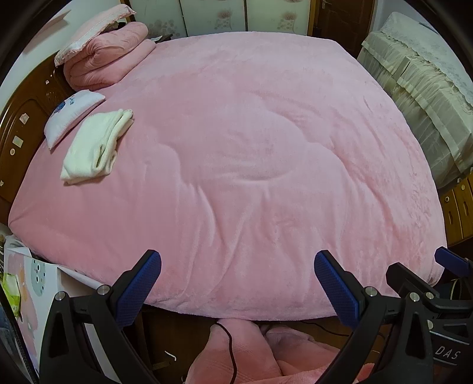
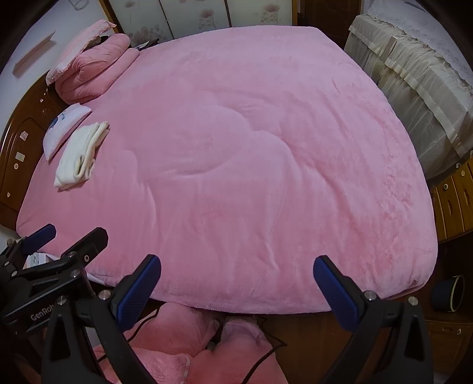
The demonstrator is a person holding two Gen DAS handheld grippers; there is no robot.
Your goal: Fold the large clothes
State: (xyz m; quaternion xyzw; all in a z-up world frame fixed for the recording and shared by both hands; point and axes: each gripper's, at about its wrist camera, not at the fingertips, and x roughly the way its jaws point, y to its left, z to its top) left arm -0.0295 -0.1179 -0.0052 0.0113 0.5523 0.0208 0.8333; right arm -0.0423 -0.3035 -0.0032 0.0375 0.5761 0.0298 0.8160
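The left gripper (image 1: 238,280) has its blue-padded fingers (image 1: 139,286) spread wide with nothing between them, poised above the near edge of the bed; the right gripper (image 2: 237,285) is the same, its fingers (image 2: 139,291) wide apart and empty, hovering over that same edge; in the left wrist view the right gripper shows at about 4 o'clock, and in the right wrist view the left one shows at about 8 o'clock, so the two sit side by side. Beyond the fingers a pink plush blanket (image 1: 251,147) lies spread flat over the whole bed, with soft creases running across its middle; its near hem hangs just past the mattress edge. At about 10 o'clock on the blanket rests a folded cream garment (image 1: 94,147), neatly stacked and well apart from both grippers; touching it on its far side lies a small white pillow (image 1: 71,113) with a blue print; further along at 11 o'clock sits a rolled pink quilt (image 1: 109,56) with a pink pillow (image 1: 94,28) leaning on top. A dark wooden headboard (image 1: 26,118) runs along the 9 o'clock side; at 2 o'clock stands furniture under a pale lace-edged cover (image 1: 419,79). At 6 o'clock, below the bed edge, pink fabric (image 1: 236,354) lies bunched on the floor with a black cable (image 1: 230,348) crossing it.
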